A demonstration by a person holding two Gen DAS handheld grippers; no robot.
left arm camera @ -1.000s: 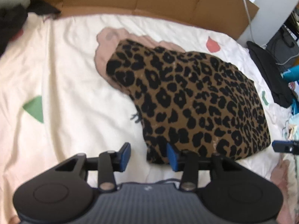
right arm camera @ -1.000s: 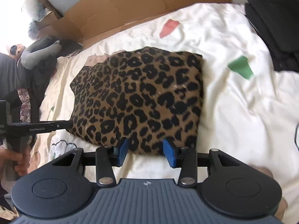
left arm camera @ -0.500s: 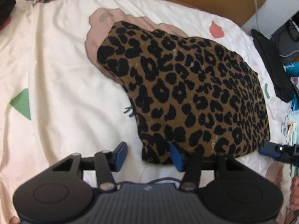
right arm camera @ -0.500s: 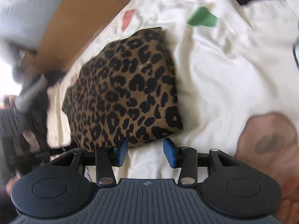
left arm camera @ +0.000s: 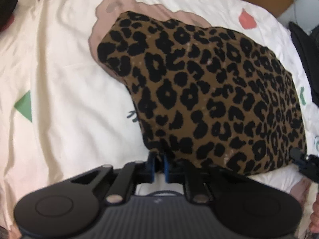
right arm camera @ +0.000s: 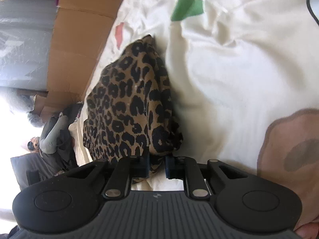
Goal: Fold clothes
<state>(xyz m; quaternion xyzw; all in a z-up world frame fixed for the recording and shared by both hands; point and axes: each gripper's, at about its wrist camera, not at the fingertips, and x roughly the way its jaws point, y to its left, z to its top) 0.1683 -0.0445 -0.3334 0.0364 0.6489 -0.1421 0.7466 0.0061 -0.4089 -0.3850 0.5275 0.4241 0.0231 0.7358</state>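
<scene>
Two hand-held grippers are clamped on the same leopard-print garment (left arm camera: 209, 99), each at one near corner. Closest to the left wrist camera, the left hand-held gripper (left arm camera: 159, 166) has just been closing; its blue pads stand almost together with the garment's near left corner pinched between them. The right hand-held gripper (right arm camera: 157, 166) has also just been closing, and a bunched fold of the patterned cloth sits squeezed between its jaws, the fabric bulging out above them; in the left wrist view its dark tip (left arm camera: 305, 162) shows at the garment's near right corner. The garment lies folded into a thick, roughly rectangular pad on a cream bedsheet (left arm camera: 65, 83), partly covering a pale pink printed patch (left arm camera: 119, 6). A green triangle (left arm camera: 25, 106) is printed on the sheet off to the left, and a red shape (left arm camera: 247, 19) beyond the garment's far edge. Brown cardboard (right arm camera: 79, 39) stands along the far side of the bed, with dark clothes (left arm camera: 305, 53) lying at the right margin.
</scene>
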